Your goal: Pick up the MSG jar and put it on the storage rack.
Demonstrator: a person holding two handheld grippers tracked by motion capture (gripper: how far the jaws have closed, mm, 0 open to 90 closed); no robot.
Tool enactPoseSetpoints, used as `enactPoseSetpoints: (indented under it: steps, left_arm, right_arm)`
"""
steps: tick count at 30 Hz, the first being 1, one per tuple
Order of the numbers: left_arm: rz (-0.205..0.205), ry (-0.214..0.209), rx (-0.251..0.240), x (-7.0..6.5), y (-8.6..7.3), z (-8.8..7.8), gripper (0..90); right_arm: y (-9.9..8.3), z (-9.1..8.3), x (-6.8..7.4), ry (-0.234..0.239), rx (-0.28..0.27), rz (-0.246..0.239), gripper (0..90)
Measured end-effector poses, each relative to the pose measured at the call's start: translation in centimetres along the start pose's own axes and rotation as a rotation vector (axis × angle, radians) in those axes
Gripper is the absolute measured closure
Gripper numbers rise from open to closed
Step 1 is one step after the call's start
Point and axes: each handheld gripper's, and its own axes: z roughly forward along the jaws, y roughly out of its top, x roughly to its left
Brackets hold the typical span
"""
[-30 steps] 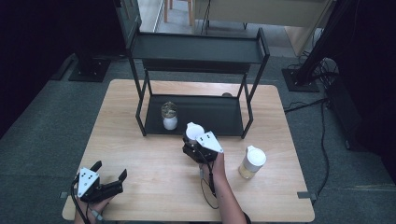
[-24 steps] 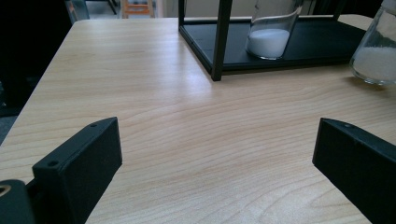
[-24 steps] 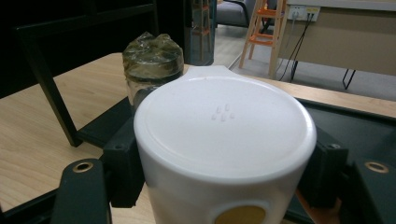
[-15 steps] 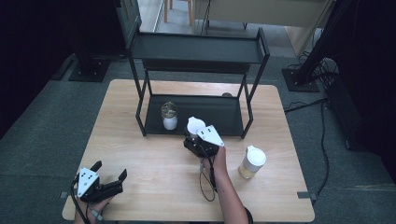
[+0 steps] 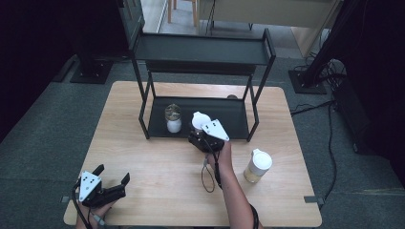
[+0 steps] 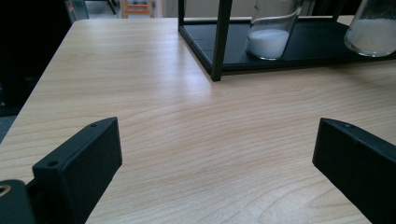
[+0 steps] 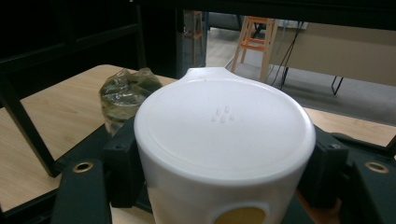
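With both jaws clamped on opposite sides of a white lidded cup (image 7: 224, 149), the right gripper (image 5: 204, 136) carries it at the front edge of the black rack's lower shelf (image 5: 229, 112), prob. for placement beside the glass jar of white powder (image 5: 173, 119). Cup's yellow label is cut off; no legible text. Left gripper (image 5: 112, 183) rests w/ jaws wide apart, nothing between, near the table (image 5: 143, 157) corner. Second lidded cup (image 5: 258, 165) stands right of the arm.
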Motion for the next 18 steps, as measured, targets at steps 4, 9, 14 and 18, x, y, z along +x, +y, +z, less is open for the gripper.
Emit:
enactPoseSetpoints:
  steps: [4, 9, 14, 18]
  left_arm:
    - [0.000, -0.001, 0.000, 0.0, 0.0, 0.0, 1.3]
    - [0.003, -0.001, 0.001, 0.0, 0.0, 0.0, 1.3]
    - [0.003, -0.002, -0.001, 0.0, 0.0, 0.0, 1.3]
    - [0.007, -0.004, -0.001, 0.0, 0.0, 0.0, 1.3]
  right_arm:
    - [0.4, 0.4, -0.2, -0.003, 0.002, -0.001, 30.3]
    - [0.7, 1.0, -0.4, -0.010, 0.001, 0.003, 30.3]
    - [0.9, 1.6, -0.7, -0.018, 0.004, 0.015, 30.3]
    - [1.1, 2.2, -1.0, -0.028, 0.009, 0.014, 30.3]
